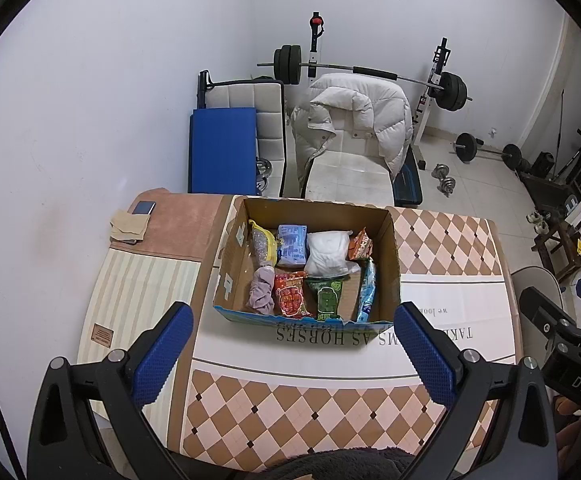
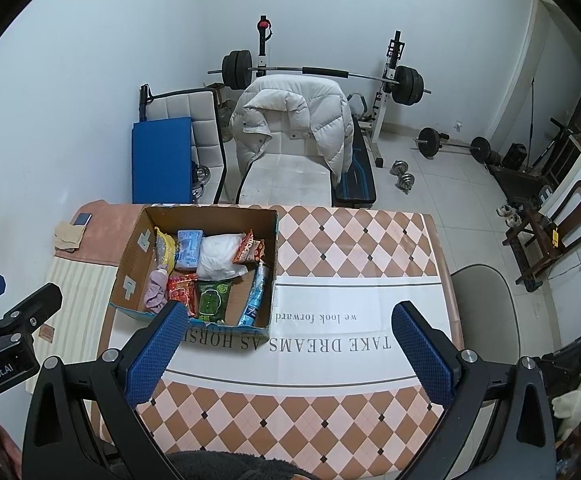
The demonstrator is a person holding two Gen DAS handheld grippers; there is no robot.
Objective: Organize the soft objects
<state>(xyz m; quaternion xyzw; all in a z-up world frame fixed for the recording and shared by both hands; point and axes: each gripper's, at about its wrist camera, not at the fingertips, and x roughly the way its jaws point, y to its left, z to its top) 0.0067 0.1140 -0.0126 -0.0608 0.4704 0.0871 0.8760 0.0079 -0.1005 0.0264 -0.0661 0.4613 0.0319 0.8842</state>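
Observation:
An open cardboard box (image 1: 390, 248) (image 2: 134, 256) stands on the table and holds several soft items: a white bag (image 1: 328, 252) (image 2: 220, 256), a blue pack (image 1: 290, 244), a red snack bag (image 1: 290, 294), a green pack (image 1: 326, 298) (image 2: 212, 300), a pink cloth (image 1: 260, 290) (image 2: 155, 290), an orange snack bag (image 1: 360, 245), a yellow-edged pouch (image 1: 263, 246) and a blue bottle-like pack (image 1: 366, 292). My left gripper (image 1: 294, 322) is open and empty, held above the table in front of the box. My right gripper (image 2: 290, 320) is open and empty, to the right of the box.
The table has a checkered cloth (image 1: 298, 408) (image 2: 350, 240) with printed text. A striped mat (image 1: 130, 280), folded beige cloth (image 1: 127, 226) and phone (image 1: 144, 208) lie at left. A chair with a white jacket (image 1: 354, 120) and weights stand behind the table.

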